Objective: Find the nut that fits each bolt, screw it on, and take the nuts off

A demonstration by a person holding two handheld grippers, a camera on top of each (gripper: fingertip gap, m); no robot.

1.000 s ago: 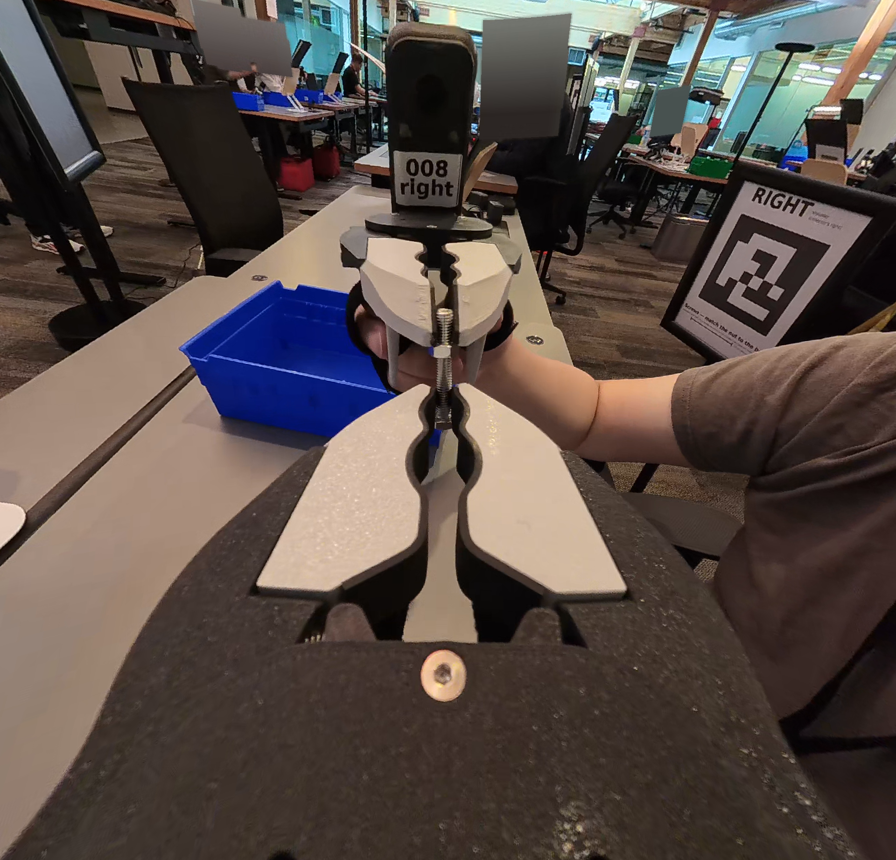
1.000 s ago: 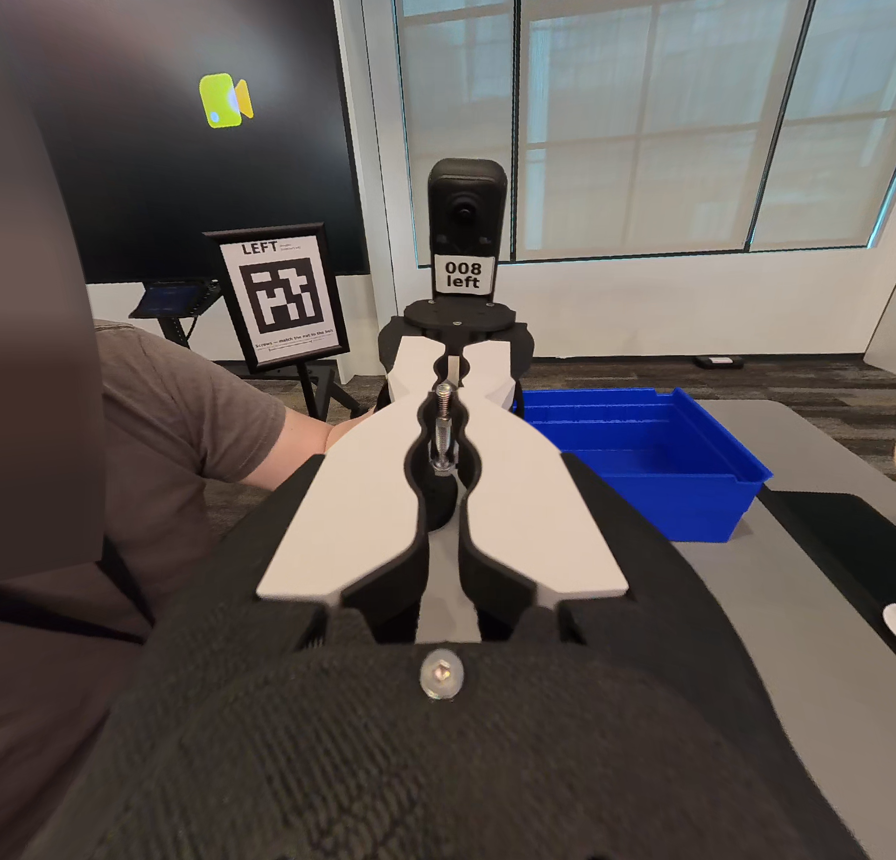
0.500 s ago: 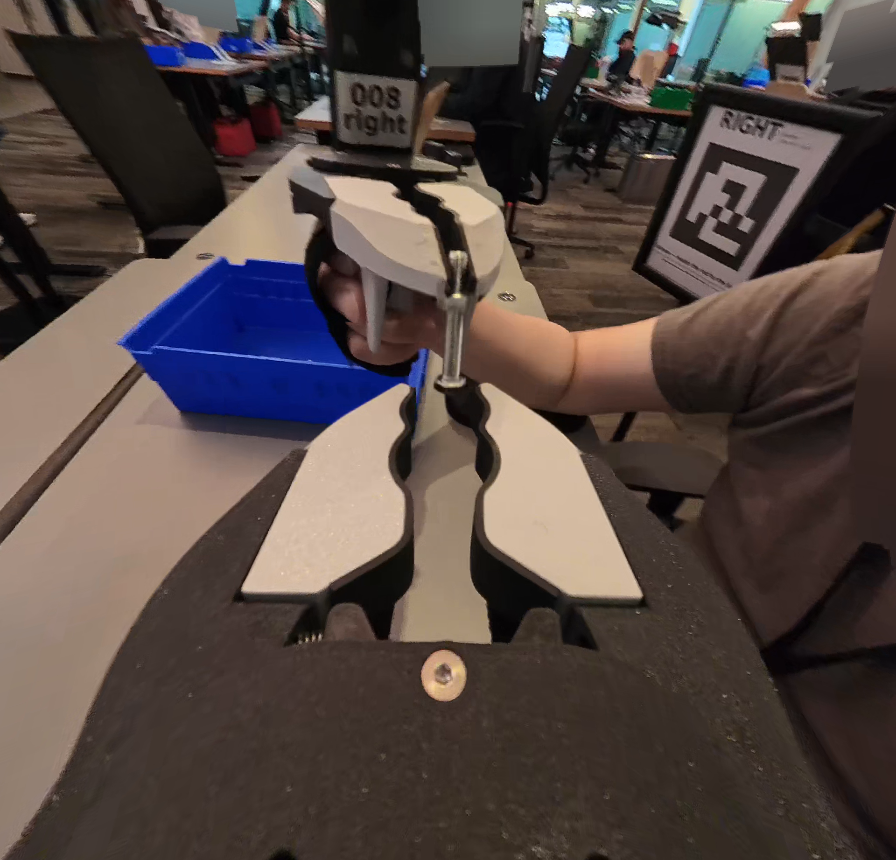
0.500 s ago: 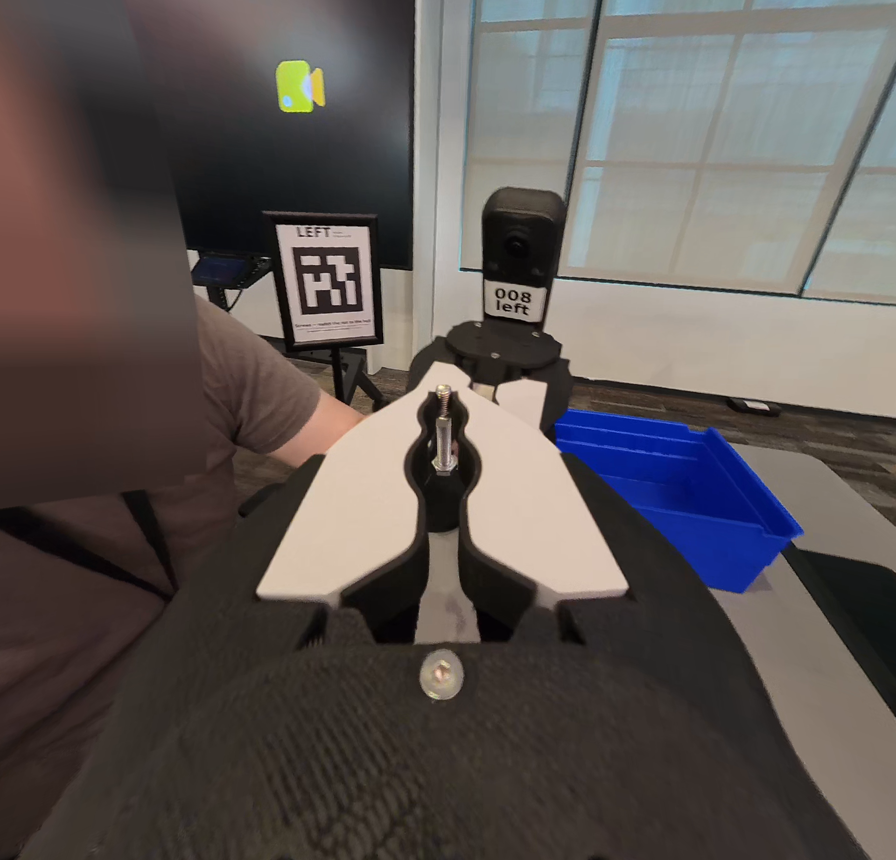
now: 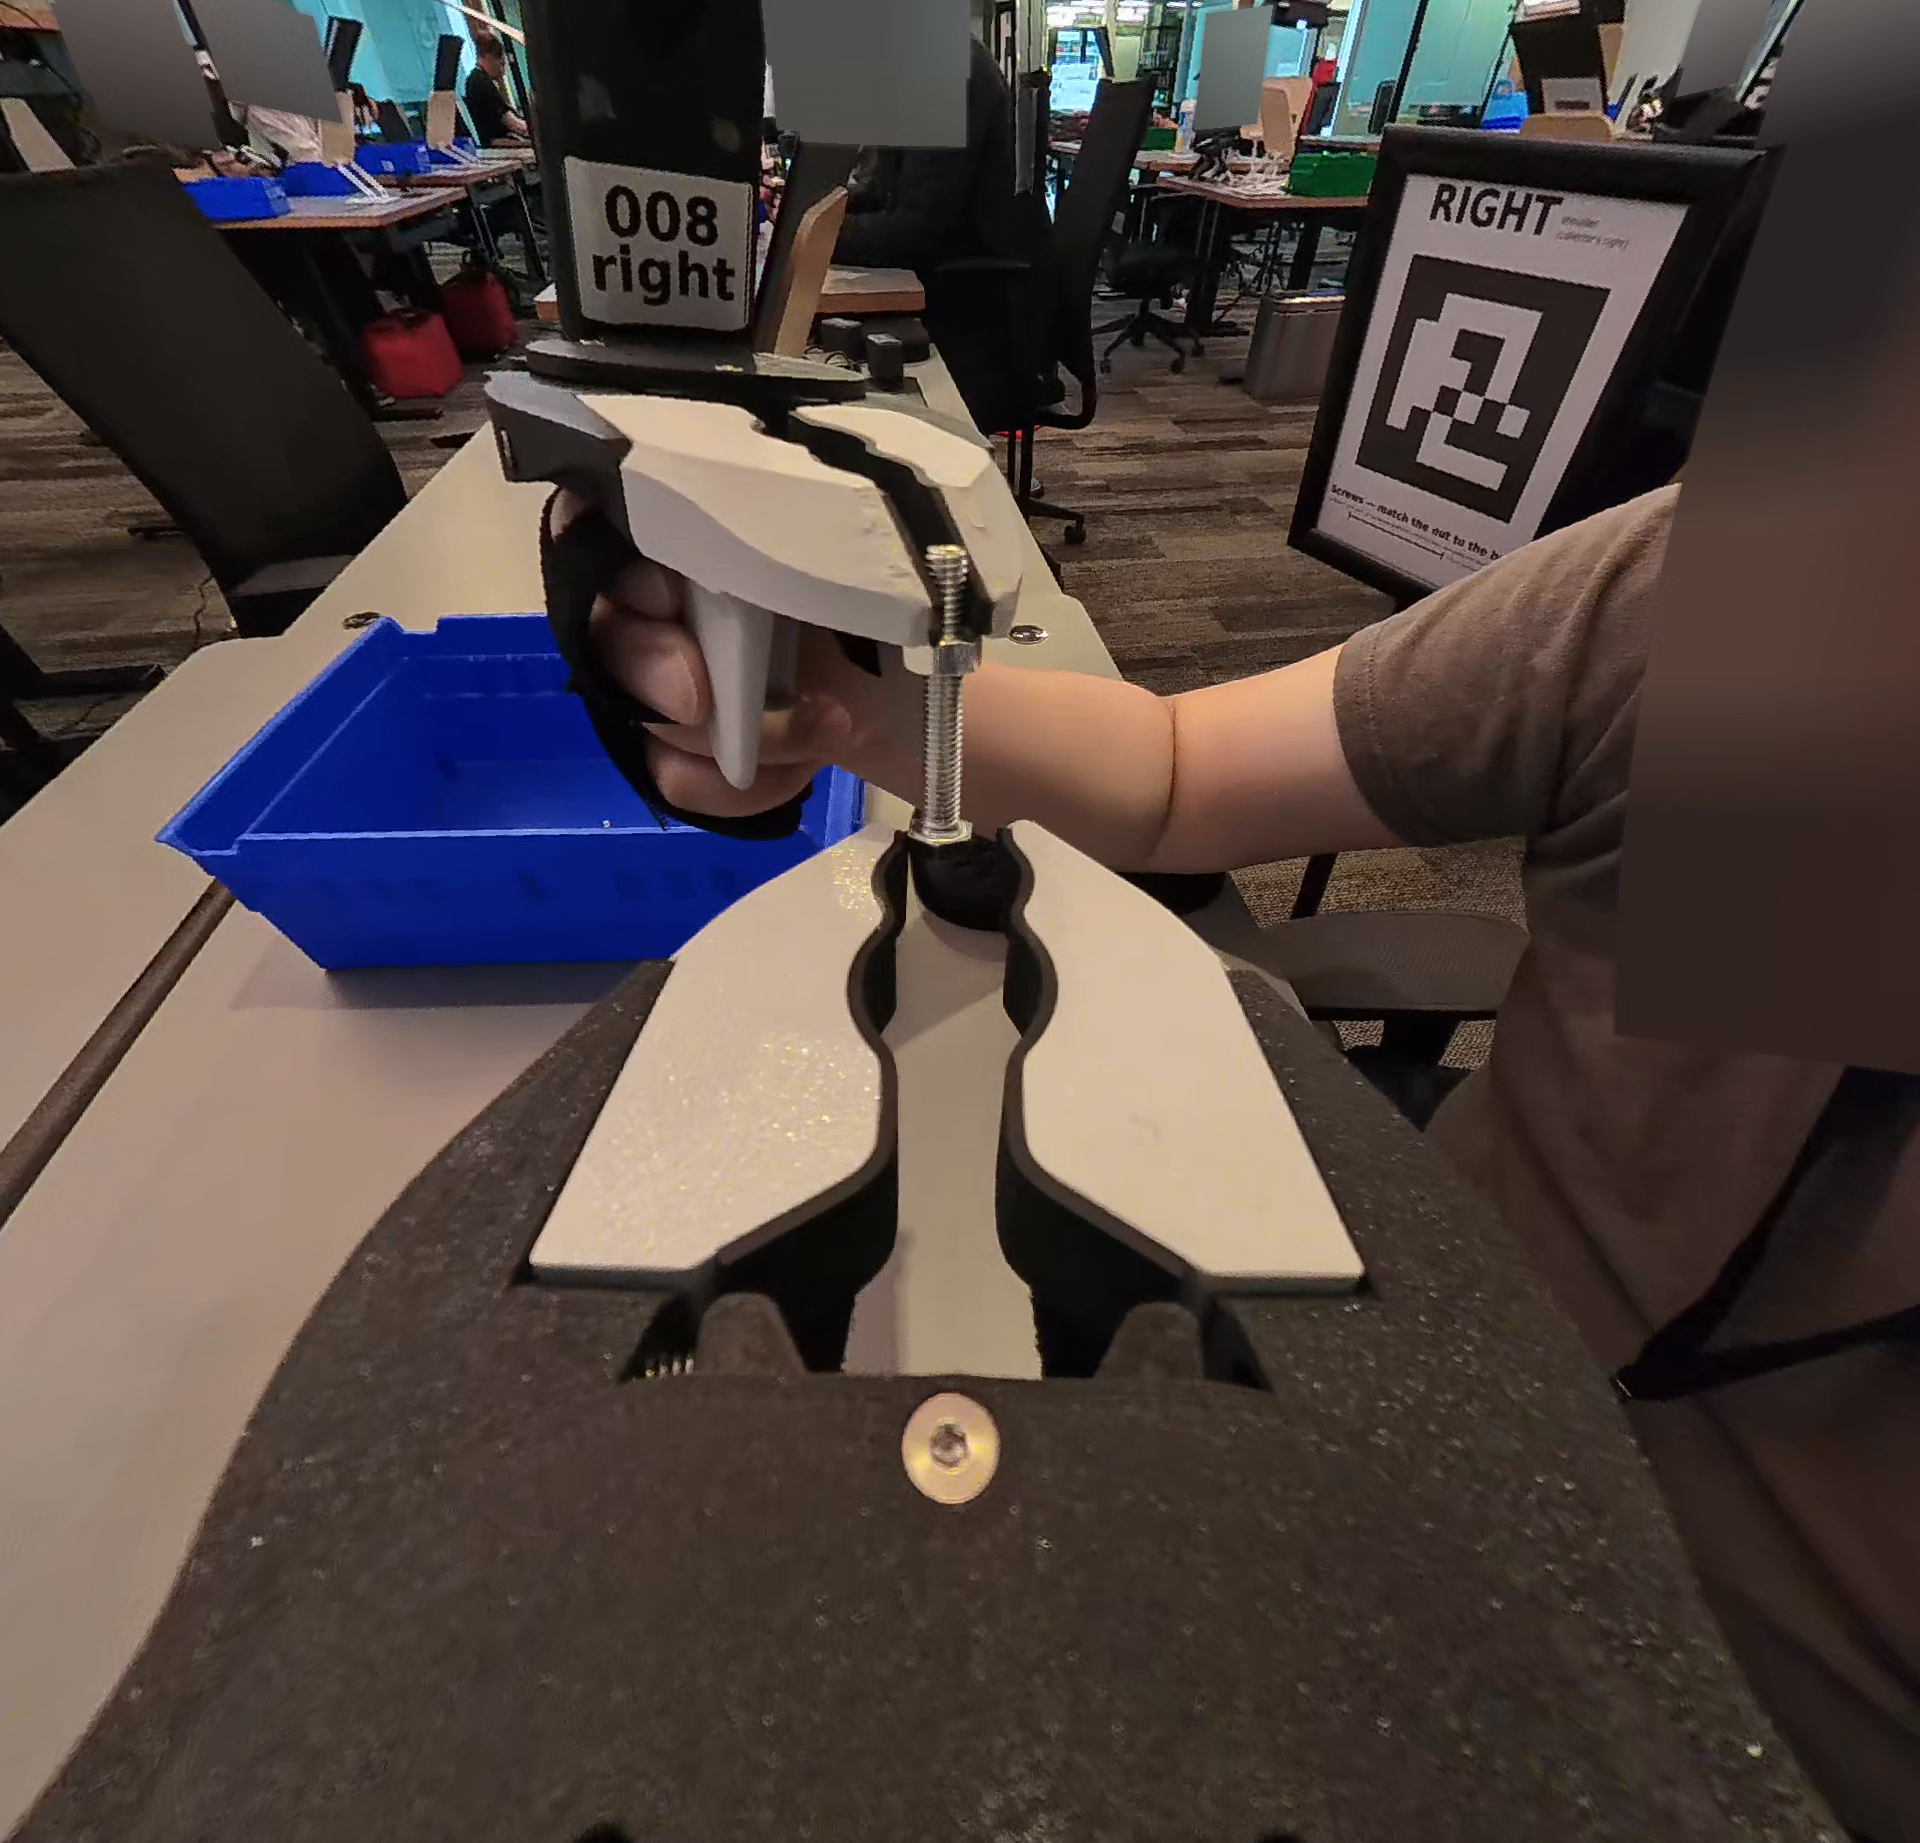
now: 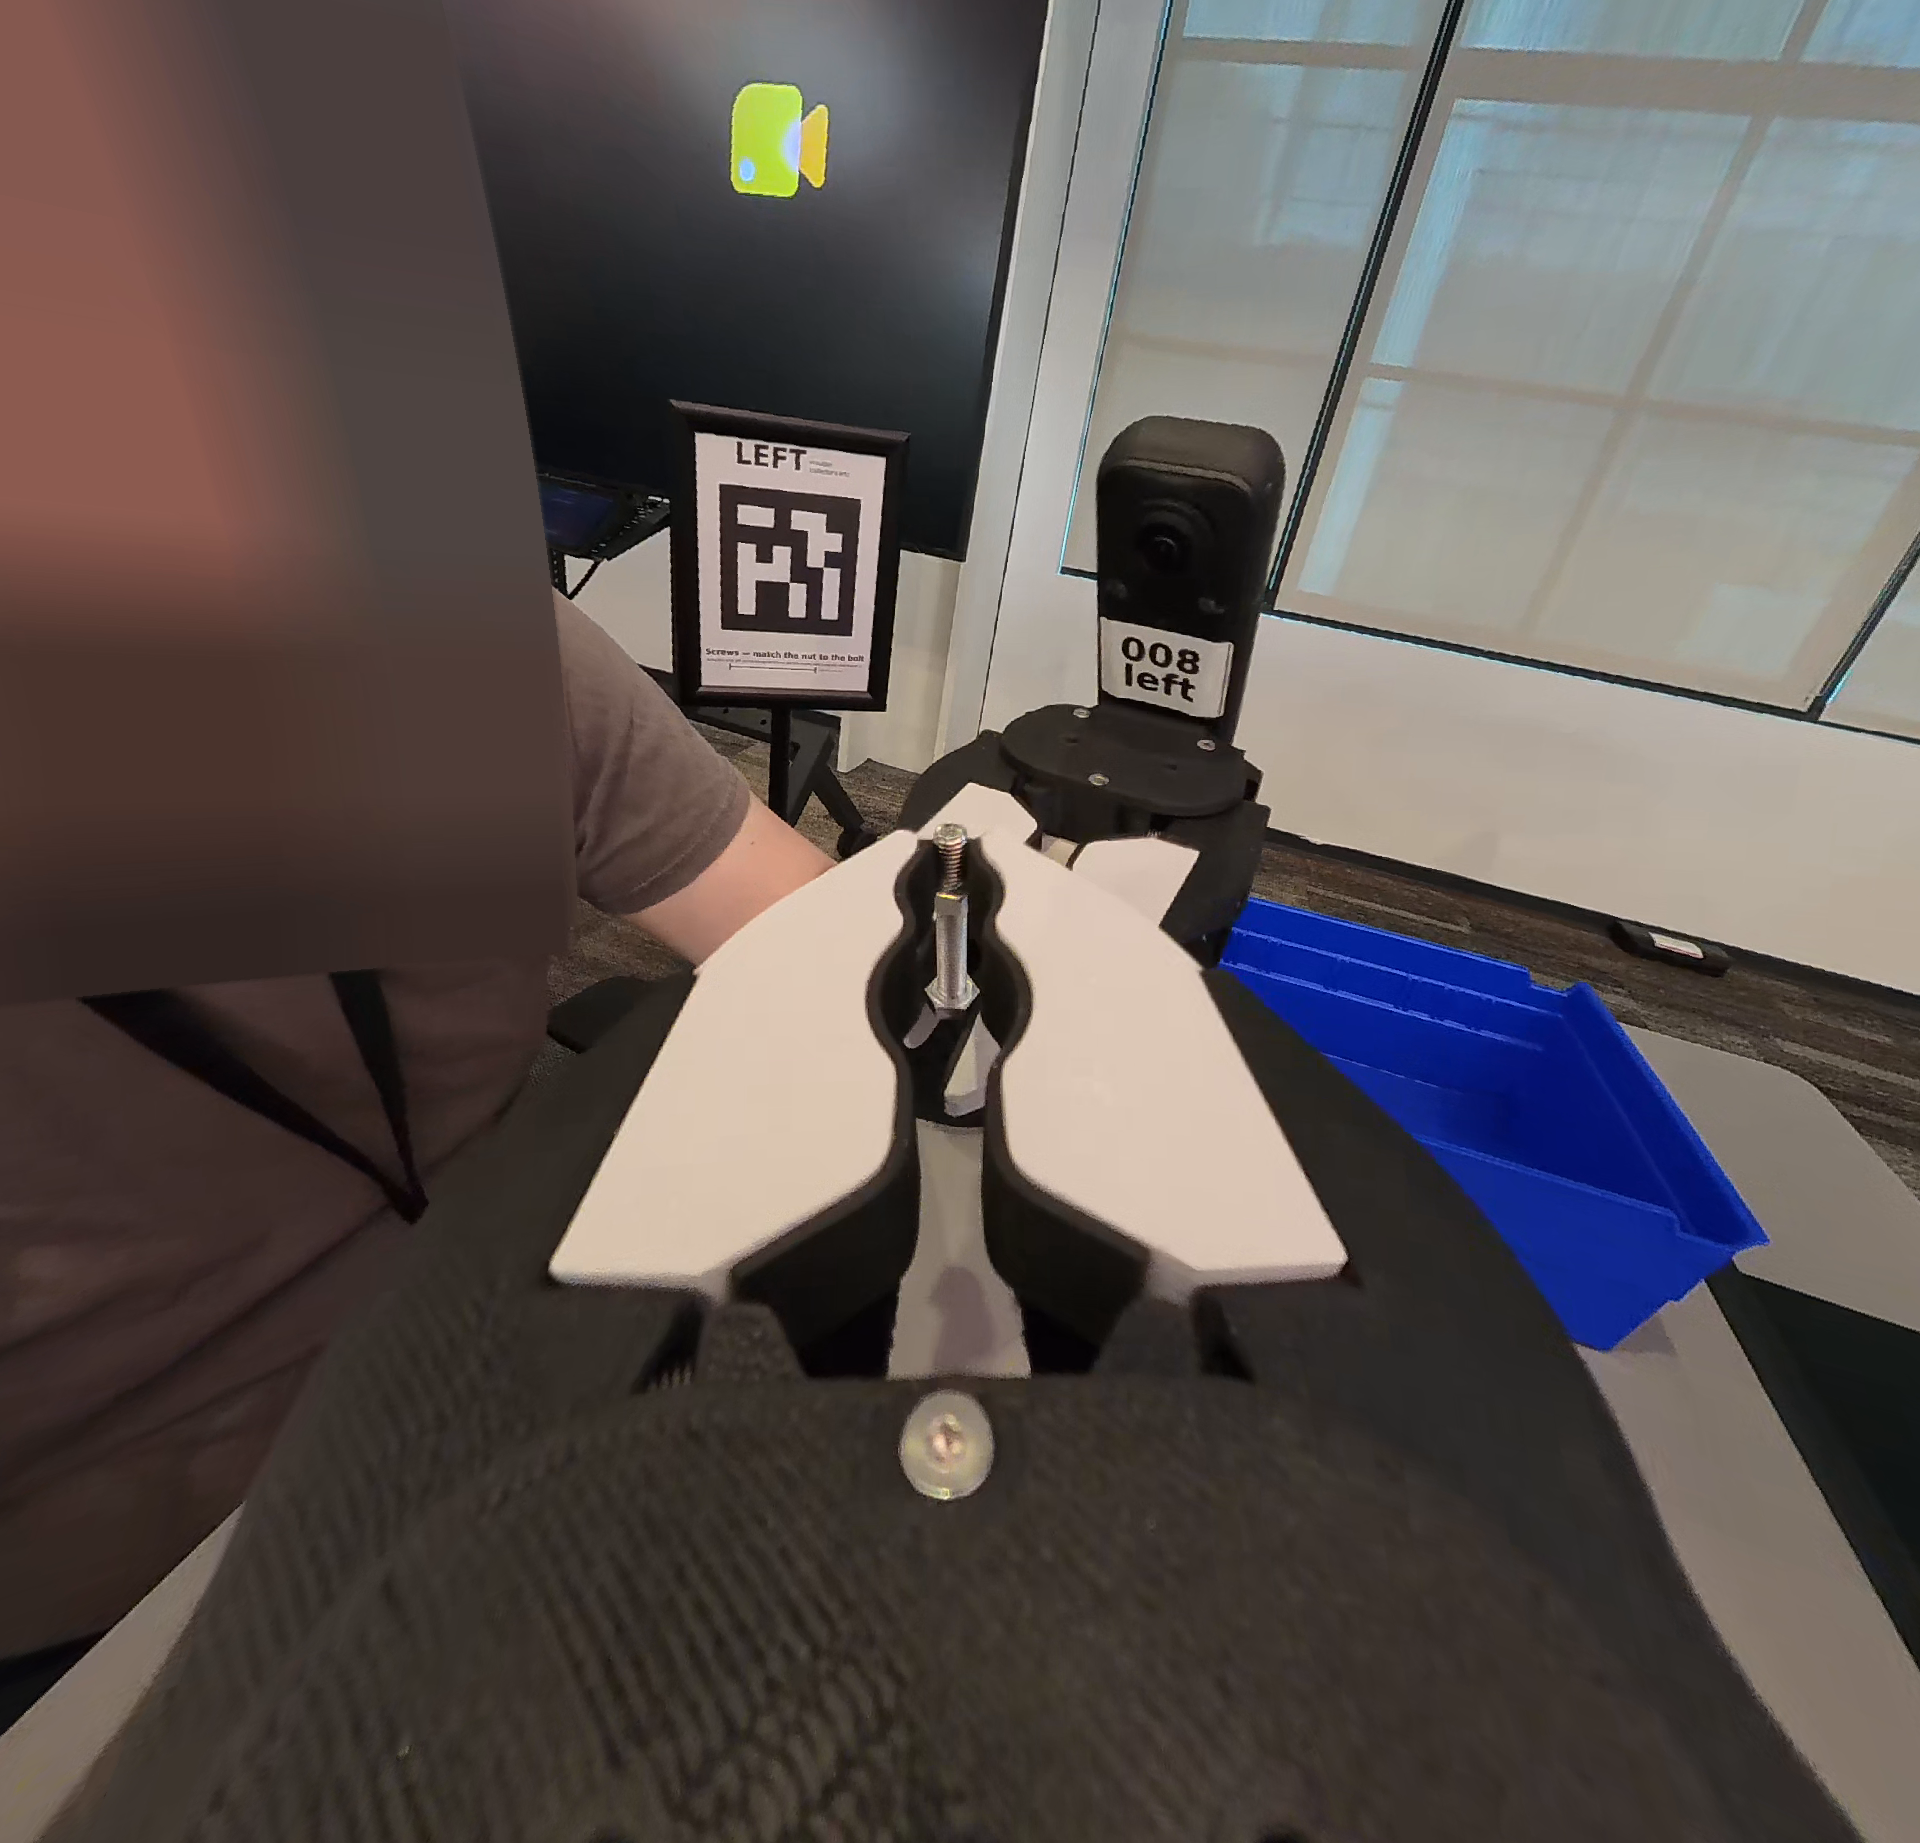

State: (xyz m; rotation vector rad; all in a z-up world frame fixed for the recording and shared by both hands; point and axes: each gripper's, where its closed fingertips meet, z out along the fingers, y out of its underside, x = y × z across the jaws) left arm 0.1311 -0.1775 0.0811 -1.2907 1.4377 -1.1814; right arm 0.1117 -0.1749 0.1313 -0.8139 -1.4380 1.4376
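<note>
**Bolt pinched in my right fingers above the left tool**

In my left wrist view, my right gripper (image 5: 951,598) sits in the upper centre of the frame, its white fingers (image 5: 748,526) pressed together on a silver bolt (image 5: 943,713). The bolt hangs upright, threaded shaft down, with a nut (image 5: 954,640) on it just beneath the fingertips. Its lower end sits right at the tips of my left gripper (image 5: 951,858), whose fingers are spread slightly and grip nothing that I can see. A hand (image 5: 717,713) wraps the right tool's grip.

In my right wrist view, the bolt (image 6: 948,920) stands in the notch between my fingers at centre frame.

A blue bin (image 5: 343,858) rests on the grey counter (image 5: 156,1118) at middle left. A framed marker sign (image 5: 1475,370) stands at upper right.
</note>
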